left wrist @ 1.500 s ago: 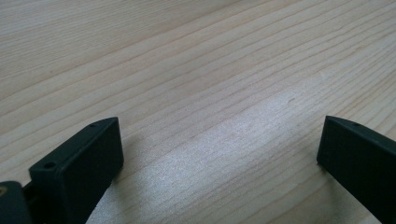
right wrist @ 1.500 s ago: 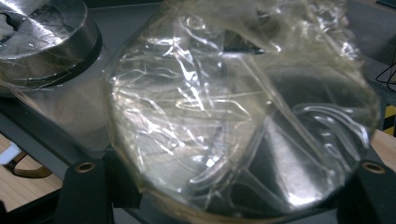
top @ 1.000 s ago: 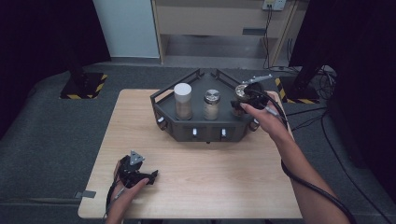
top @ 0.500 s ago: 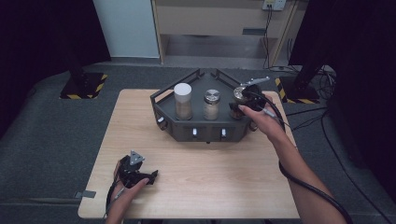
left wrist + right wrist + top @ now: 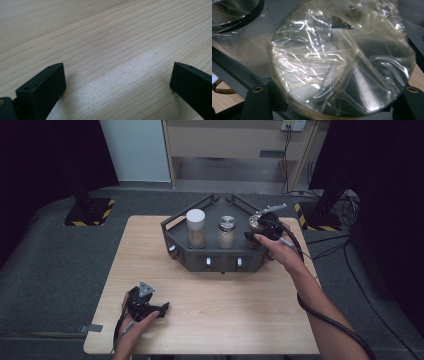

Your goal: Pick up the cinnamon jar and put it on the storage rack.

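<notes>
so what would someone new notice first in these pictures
Probably the dark angular rack at the far middle of the wooden table, with three jars standing in a row in it: a white-capped jar, a metal-lidded jar and a third jar at the right. The right gripper is shut on that third jar, whose lid is wrapped in crinkled clear film. The left gripper rests open near the table's near-left corner.

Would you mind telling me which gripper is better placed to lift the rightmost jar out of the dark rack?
The right gripper: it is already at the rack, closed around the rightmost jar. The left gripper rests open on the table, well short of the rack.
</notes>
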### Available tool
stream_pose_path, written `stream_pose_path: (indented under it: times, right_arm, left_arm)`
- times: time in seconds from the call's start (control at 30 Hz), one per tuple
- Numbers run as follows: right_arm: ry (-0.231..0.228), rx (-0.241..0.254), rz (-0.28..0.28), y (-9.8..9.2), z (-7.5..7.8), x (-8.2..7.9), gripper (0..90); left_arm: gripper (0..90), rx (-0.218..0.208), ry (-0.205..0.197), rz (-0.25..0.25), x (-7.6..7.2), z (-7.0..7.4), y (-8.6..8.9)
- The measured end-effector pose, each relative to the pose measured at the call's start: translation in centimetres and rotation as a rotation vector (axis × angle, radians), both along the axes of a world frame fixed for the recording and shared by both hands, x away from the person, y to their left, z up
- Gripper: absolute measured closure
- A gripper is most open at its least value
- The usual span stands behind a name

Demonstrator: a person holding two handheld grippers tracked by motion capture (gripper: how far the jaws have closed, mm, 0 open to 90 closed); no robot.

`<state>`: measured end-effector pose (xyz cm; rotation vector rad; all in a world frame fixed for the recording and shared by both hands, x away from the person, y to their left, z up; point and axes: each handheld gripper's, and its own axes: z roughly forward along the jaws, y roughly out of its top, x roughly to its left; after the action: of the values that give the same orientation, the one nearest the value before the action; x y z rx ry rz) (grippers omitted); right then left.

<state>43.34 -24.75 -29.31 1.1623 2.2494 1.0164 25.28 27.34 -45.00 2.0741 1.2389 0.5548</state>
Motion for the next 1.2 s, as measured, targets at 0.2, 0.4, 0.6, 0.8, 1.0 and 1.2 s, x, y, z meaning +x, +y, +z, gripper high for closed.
stream_pose_path:
  times: [0.2,0.4,0.6,0.8,1.0,1.2]
  right_arm:
    - [0.004,0.0,0.001,0.04,-0.23,0.06,31.6]
    - [0.005,0.007,-0.001,-0.05,-0.31,0.05,31.6]
    - [0.001,0.018,-0.003,-0.31,-0.53,-0.04,31.5]
    - [-0.011,0.021,-0.002,-0.34,-0.76,-0.29,31.4]
    - [-0.011,0.036,-0.005,-0.59,-1.0,-0.28,31.3]
    - [-0.012,0.033,-0.003,-0.56,-1.0,-0.27,30.8]
  left_arm:
    - [0.0,0.0,0.0,0.0,0.0,0.0,0.0]
    - [0.0,0.0,-0.001,0.0,-0.01,-0.01,-0.01]
    - [0.0,0.0,-0.001,0.0,-0.01,-0.01,-0.01]
    - [0.0,0.0,-0.001,0.0,-0.01,-0.01,-0.01]
    - [0.0,0.0,-0.001,0.0,-0.01,-0.01,-0.01]
    - [0.0,0.0,-0.001,0.0,-0.01,-0.01,-0.01]
